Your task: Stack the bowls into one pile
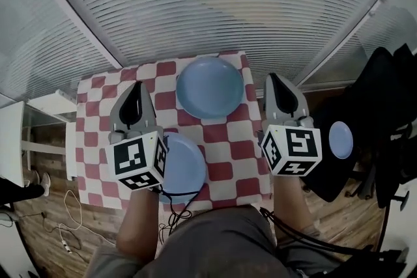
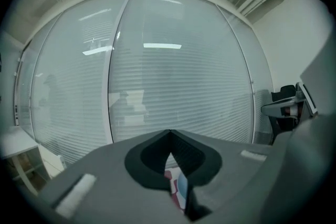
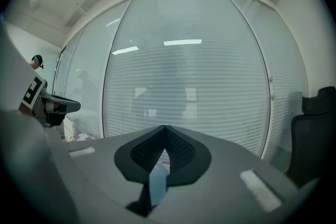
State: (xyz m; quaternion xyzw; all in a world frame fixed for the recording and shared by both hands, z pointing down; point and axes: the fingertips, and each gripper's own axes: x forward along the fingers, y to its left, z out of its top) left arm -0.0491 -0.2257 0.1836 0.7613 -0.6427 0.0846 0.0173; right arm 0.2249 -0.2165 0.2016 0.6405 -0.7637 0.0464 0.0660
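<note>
Two light blue bowls lie on the red-and-white checkered table [image 1: 234, 150]: a wide one [image 1: 210, 86] at the far middle and another [image 1: 186, 166] at the near edge, partly under my left marker cube. A smaller blue bowl [image 1: 341, 139] sits off the table's right side, against something dark. My left gripper [image 1: 135, 93] hovers over the table's left part, shut and empty. My right gripper [image 1: 273, 80] hovers at the table's right edge, also shut and empty. In the left gripper view the tips [image 2: 169, 136] meet above a sliver of blue bowl [image 2: 182, 186]. The right gripper view shows the same: tips [image 3: 165, 131], bowl [image 3: 157, 185].
A curved glass wall with blinds [image 1: 215, 3] stands just beyond the table. A black office chair [image 1: 384, 114] is at the right. White furniture [image 1: 39, 107] stands at the left, and cables [image 1: 65, 231] lie on the wooden floor.
</note>
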